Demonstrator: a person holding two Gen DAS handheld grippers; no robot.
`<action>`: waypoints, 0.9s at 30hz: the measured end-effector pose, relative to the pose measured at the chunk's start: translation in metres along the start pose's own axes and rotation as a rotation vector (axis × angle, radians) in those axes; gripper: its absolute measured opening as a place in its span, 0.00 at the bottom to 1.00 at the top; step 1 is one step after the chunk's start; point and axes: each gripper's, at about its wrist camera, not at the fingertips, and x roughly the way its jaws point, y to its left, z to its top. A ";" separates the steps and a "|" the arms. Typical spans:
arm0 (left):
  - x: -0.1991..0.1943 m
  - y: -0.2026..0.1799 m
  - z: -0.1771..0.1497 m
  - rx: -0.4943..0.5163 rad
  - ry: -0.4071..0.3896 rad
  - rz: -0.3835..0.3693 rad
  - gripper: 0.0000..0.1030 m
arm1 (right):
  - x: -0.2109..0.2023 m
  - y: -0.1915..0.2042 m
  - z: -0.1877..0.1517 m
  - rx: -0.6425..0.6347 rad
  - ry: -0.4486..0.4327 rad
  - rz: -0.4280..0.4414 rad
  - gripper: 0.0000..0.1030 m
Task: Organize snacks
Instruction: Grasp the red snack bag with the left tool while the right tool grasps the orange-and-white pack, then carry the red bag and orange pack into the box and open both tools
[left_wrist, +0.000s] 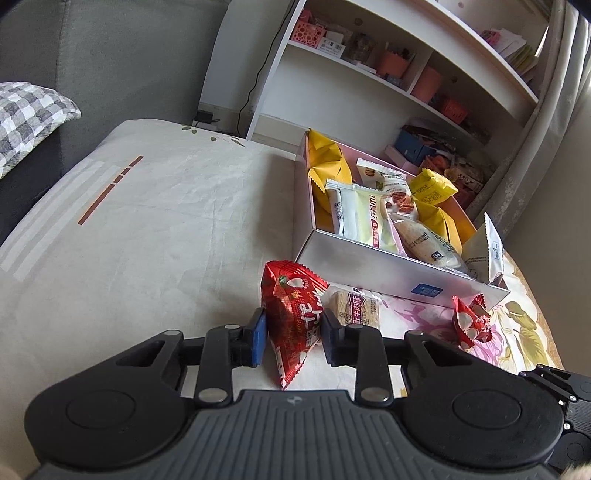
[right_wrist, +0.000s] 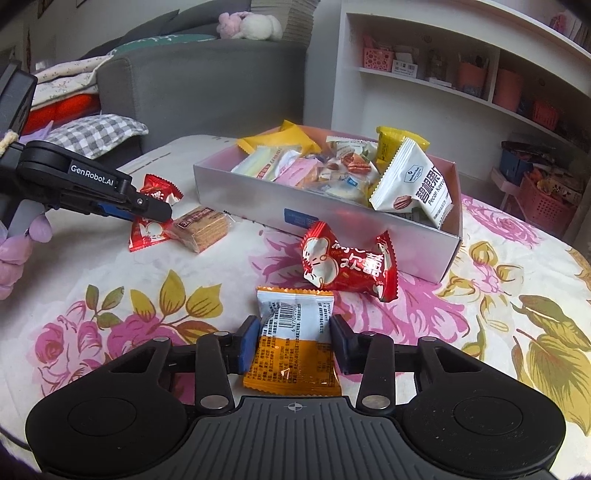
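A silver box (left_wrist: 369, 264) (right_wrist: 258, 206) with a pink inside holds several snack packets. My left gripper (left_wrist: 293, 325) (right_wrist: 155, 212) has its jaws on both sides of a red snack packet (left_wrist: 291, 314) (right_wrist: 146, 230) on the cloth; the pads look pressed on it. A clear-wrapped cracker pack (left_wrist: 360, 306) (right_wrist: 201, 227) lies beside it. My right gripper (right_wrist: 293, 334) has its jaws around an orange and white packet (right_wrist: 295, 343), close to its edges. Another red packet (right_wrist: 347, 264) (left_wrist: 471, 319) lies before the box.
The table has a flowered cloth (right_wrist: 517, 332) and a plain beige part (left_wrist: 147, 221). A grey sofa (right_wrist: 184, 81) with a checked cushion (right_wrist: 99, 134) is behind. White shelves (right_wrist: 443, 74) with pink baskets stand at the back right.
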 end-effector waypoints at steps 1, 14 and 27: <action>-0.001 -0.001 0.001 0.004 -0.001 0.000 0.25 | 0.000 -0.001 0.000 0.007 0.000 0.000 0.37; -0.014 -0.003 0.008 0.020 -0.004 0.004 0.24 | -0.016 -0.013 0.012 0.086 -0.049 -0.002 0.37; -0.025 -0.009 0.022 0.007 -0.033 -0.028 0.24 | -0.028 -0.009 0.030 0.121 -0.103 0.013 0.37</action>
